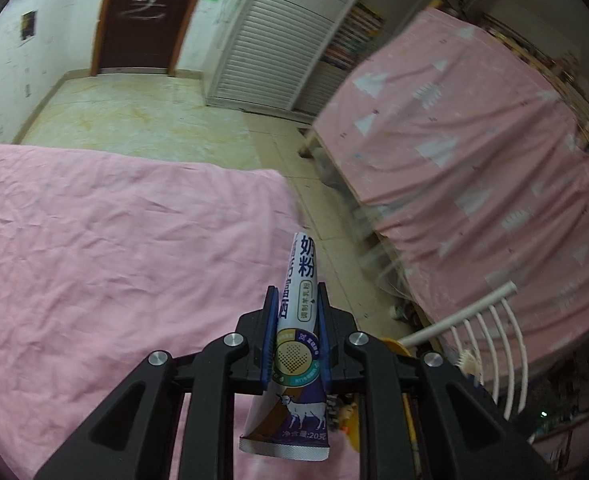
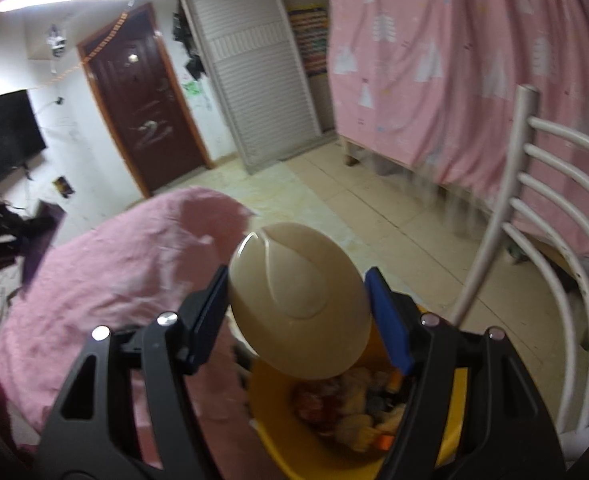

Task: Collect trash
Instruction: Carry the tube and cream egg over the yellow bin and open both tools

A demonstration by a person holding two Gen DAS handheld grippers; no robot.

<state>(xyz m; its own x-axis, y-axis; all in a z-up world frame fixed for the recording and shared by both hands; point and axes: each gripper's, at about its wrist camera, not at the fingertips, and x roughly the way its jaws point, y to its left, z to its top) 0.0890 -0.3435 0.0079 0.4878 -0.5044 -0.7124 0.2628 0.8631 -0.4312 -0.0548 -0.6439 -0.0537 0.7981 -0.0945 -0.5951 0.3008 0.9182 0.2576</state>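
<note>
While both grippers carry a piece of trash, the step in hand looks like the carry to the yellow bin (image 2: pixel 278 432), with the drop not yet made.

The left gripper (image 1: pixel 295 336) has its blue pads nearly together, pinched on a powder sachet (image 1: pixel 300 320). The sachet is a long, narrow stick pack, white at the far end with dark printed characters, with a round dotted emblem at the pads and a purple and brown end bearing a white goat nearest the camera. It stands lengthwise between the pads, sticking out past them both ways. In the left wrist view only a sliver of the bin shows, low and just right of the gripper, so this hand seems to be off to the bin's side, above the pink bedspread (image 1: pixel 94 240).

The right gripper (image 2: pixel 298 308) stands a good way open, its pads against the two edges of a cream disc (image 2: pixel 298 300), smooth and shallow like a lid or paper plate, with a creased ridge across it. It hangs tilted, just above the bin, which already holds crumpled scraps.

Next, I judge, the right pads need only part to let the disc fall in; the left must come over the bin first. A white chair (image 2: pixel 534 216) stands beside the bin.
</note>
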